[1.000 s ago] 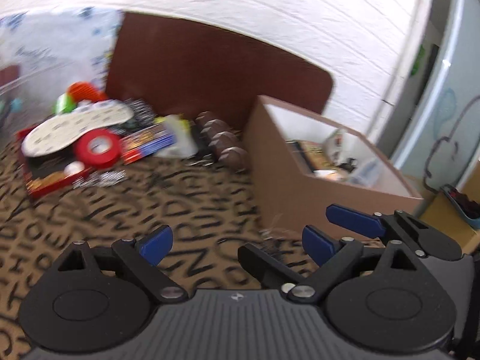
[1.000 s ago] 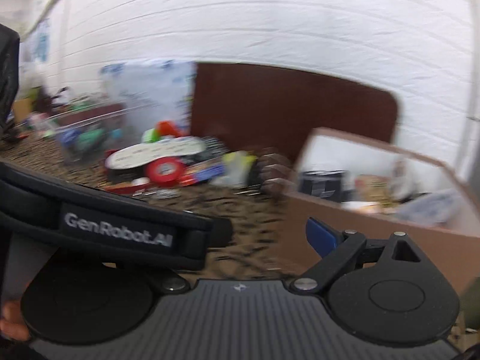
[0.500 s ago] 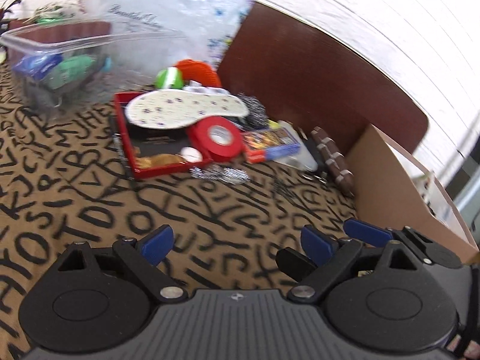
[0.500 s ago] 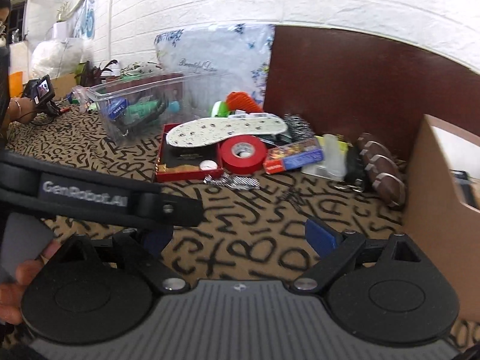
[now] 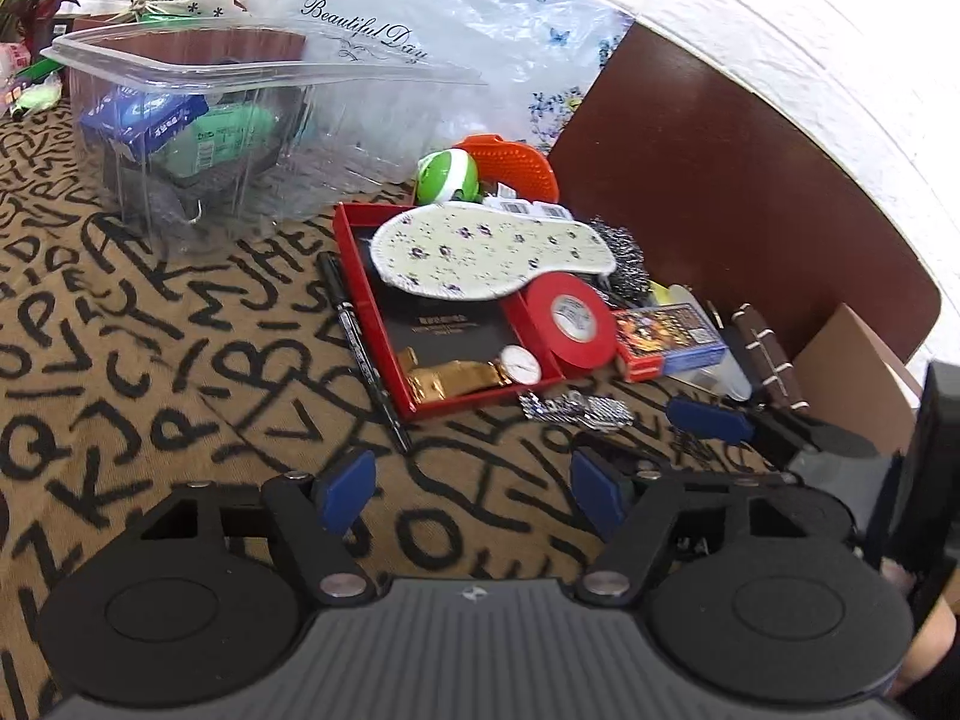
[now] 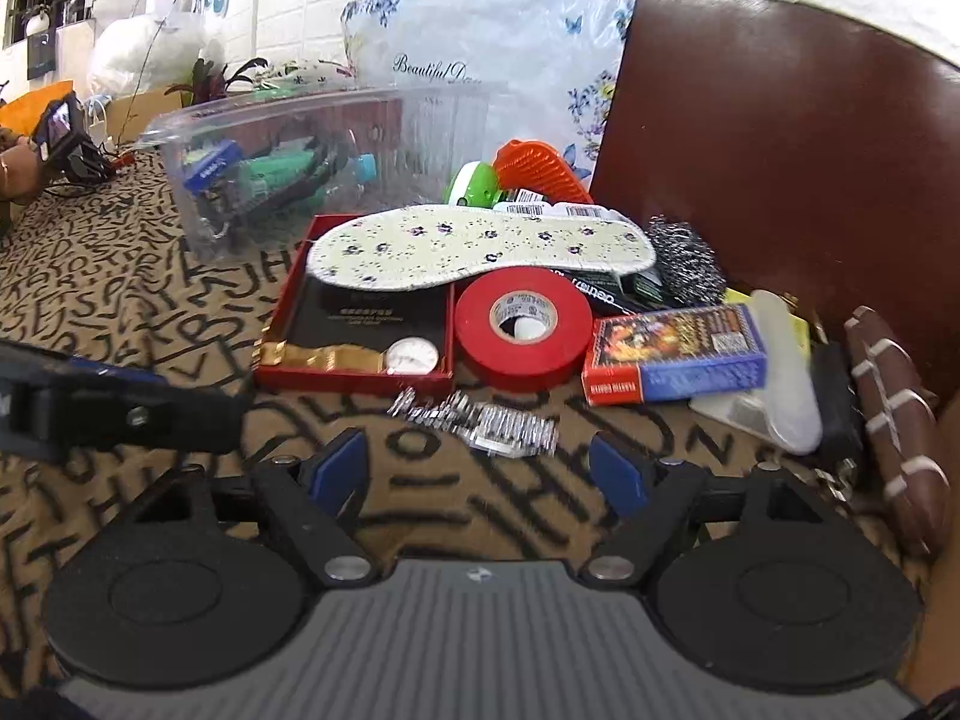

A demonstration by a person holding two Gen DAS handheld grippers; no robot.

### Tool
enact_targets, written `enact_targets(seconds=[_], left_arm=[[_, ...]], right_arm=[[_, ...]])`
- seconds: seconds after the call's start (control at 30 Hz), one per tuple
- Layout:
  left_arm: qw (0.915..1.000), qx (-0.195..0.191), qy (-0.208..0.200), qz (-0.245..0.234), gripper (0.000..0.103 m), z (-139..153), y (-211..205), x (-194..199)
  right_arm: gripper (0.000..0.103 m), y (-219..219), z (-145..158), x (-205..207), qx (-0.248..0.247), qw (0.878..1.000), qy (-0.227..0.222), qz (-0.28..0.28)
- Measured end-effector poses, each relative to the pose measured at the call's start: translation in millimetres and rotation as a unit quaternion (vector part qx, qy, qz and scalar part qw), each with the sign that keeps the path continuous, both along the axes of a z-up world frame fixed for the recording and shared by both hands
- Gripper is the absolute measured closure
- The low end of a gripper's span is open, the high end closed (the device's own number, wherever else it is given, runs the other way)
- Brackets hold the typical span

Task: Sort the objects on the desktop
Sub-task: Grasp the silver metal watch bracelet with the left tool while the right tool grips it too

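Observation:
A pile of desktop objects lies ahead of both grippers. A red tray (image 5: pixel 384 360) (image 6: pixel 288 372) holds a gold watch (image 5: pixel 474 375) (image 6: pixel 384 357), with a flowered insole (image 5: pixel 486 249) (image 6: pixel 480 246) across its far end. Beside it are a red tape roll (image 5: pixel 570 321) (image 6: pixel 522 318), a card box (image 5: pixel 666 339) (image 6: pixel 678 354) and a silver watch band (image 5: pixel 576 408) (image 6: pixel 480 417). A black pen (image 5: pixel 360 348) lies left of the tray. My left gripper (image 5: pixel 471 495) is open and empty over the cloth. My right gripper (image 6: pixel 480 474) is open and empty just short of the band.
A clear plastic bin (image 5: pixel 198 132) (image 6: pixel 300 162) with packets stands at the back left. A cardboard box (image 5: pixel 852 372) is at the right edge. A brown football-shaped item (image 6: pixel 894 414), a steel scourer (image 6: pixel 684 264) and a brown board (image 6: pixel 780 150) sit at the back right.
Both grippers have swung left from the cardboard box toward the pile and moved closer to it. Both stay open and empty.

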State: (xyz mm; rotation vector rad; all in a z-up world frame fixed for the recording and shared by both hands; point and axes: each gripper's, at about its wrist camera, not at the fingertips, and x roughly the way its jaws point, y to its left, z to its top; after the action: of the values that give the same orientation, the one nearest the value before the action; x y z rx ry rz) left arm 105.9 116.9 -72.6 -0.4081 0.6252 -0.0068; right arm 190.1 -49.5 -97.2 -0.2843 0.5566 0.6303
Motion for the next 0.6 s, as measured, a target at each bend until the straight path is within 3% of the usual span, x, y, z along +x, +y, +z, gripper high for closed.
enact_targets(seconds=[0.1, 0.2, 0.37, 0.5, 0.6], left_arm=[[0.9999, 0.004, 0.003, 0.010, 0.034, -3.8, 6.5, 10.1], [0.9997, -0.011, 0.015, 0.013, 0.044, -8.9, 13.6, 19.5], [0.9996, -0.007, 0.019, 0.018, 0.048, -12.6, 13.9, 23.4], [0.9995, -0.003, 0.021, 0.023, 0.049, -13.1, 12.0, 26.6], [0.9992, 0.006, 0.026, 0.031, 0.066, -14.2, 11.9, 27.8]], right_arm=[[0.027, 8.9, -6.8, 16.8, -0.010, 1.000, 0.003, 0.006], [0.034, 13.6, -13.0, 26.7, -0.006, 1.000, 0.016, 0.017], [0.060, 6.8, -12.9, 21.5, 0.005, 0.999, 0.032, 0.023], [0.060, 1.3, -10.2, 2.5, -0.001, 0.999, 0.040, 0.029], [0.060, -3.3, -6.9, -13.3, 0.007, 0.998, 0.062, 0.029]])
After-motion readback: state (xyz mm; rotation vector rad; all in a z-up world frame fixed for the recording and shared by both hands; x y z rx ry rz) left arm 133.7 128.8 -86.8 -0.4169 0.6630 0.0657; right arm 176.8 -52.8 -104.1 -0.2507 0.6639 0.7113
